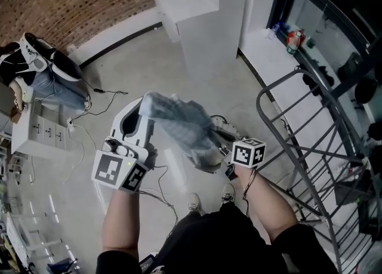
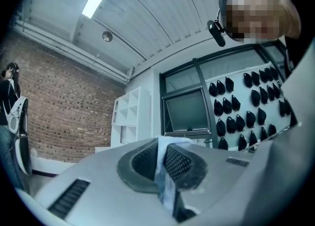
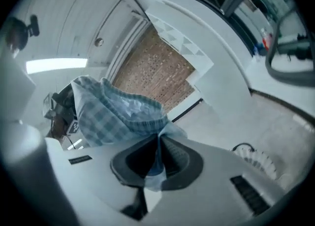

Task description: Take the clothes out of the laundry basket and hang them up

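Rack [image 1: 316, 147] stands at the right, with nothing on it in view. Checked cloth [image 1: 179, 126] is held in the air before the person, spanning both tongs, apart from the rack. Left gripper [image 2: 160, 171] and right gripper [image 3: 158, 158] are each clamped on a thin fold of cloth edge. Likely fault: under sideways pull so slim a pinch slips, dropping the cloth to the floor [image 1: 119, 70].

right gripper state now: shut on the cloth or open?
Shut on it. The right gripper has its pads pressed together on a fold of the checked cloth, which bunches out beyond them.
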The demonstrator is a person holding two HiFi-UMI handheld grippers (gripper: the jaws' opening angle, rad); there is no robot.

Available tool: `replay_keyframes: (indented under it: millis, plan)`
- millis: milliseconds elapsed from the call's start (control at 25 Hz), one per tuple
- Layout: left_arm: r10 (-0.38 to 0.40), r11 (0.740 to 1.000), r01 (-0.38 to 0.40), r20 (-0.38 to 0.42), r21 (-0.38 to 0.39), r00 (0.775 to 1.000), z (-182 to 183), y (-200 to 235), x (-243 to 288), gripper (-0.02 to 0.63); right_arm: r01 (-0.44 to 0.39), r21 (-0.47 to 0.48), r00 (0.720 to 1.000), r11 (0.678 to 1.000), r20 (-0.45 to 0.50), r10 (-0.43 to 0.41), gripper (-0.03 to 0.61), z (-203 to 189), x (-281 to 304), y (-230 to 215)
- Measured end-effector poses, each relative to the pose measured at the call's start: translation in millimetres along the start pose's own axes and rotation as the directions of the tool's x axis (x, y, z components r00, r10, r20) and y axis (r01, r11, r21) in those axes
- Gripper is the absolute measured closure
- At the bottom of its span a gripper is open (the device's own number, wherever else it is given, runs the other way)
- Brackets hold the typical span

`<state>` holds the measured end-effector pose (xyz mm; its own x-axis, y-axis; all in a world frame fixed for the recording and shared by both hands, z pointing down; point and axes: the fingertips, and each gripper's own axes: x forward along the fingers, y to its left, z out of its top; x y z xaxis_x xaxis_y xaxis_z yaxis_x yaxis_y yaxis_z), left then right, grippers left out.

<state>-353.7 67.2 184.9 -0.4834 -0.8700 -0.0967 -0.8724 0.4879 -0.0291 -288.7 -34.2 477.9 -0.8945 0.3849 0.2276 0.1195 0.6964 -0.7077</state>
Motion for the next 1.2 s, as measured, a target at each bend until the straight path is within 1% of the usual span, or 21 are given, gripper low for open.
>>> replay_keyframes:
  millis: [40,120,280,440,600,760,920,1040,1200]
  plan:
    - [0.007,1.0,-0.007,-0.007,-0.004,1.0,-3,6,-1,0.606,0.033,-0.06,0.999,0.998,0.016,-0.032,0.557,9,-7,1]
    - [0.011,1.0,-0.011,-0.013,-0.02,1.0,-8,15,-1,0.606,0.101,-0.165,0.994,0.981,0.058,-0.093,0.558,27,-22,4]
    - [-0.002,1.0,0.002,-0.029,-0.029,1.0,-17,21,1,0.606,0.23,-0.309,0.969,0.923,0.16,-0.189,0.558,59,-55,17]
    - [-0.044,0.999,0.043,-0.032,-0.022,0.999,-24,17,-1,0.606,0.334,-0.382,0.934,0.862,0.253,-0.25,0.558,77,-84,40]
    - [-0.091,0.995,0.091,-0.02,-0.028,0.996,-29,9,-4,0.606,0.422,-0.412,0.892,0.808,0.348,-0.288,0.56,90,-120,65]
    - [-0.139,0.989,0.139,-0.002,-0.051,0.99,-35,5,-8,0.606,0.509,-0.389,0.831,0.768,0.456,-0.32,0.56,103,-164,93]
    - [-0.204,0.977,0.204,0.007,-0.067,0.979,-33,-13,-8,0.606,0.602,-0.357,0.753,0.715,0.553,-0.357,0.56,111,-215,119]
    - [-0.277,0.958,0.278,0.024,-0.072,0.961,-28,-40,-4,0.606,0.667,-0.331,0.692,0.667,0.607,-0.391,0.56,110,-254,137]
    - [-0.37,0.925,0.373,0.042,-0.074,0.928,-20,-85,4,0.606,0.744,-0.288,0.61,0.603,0.662,-0.436,0.56,103,-309,155]
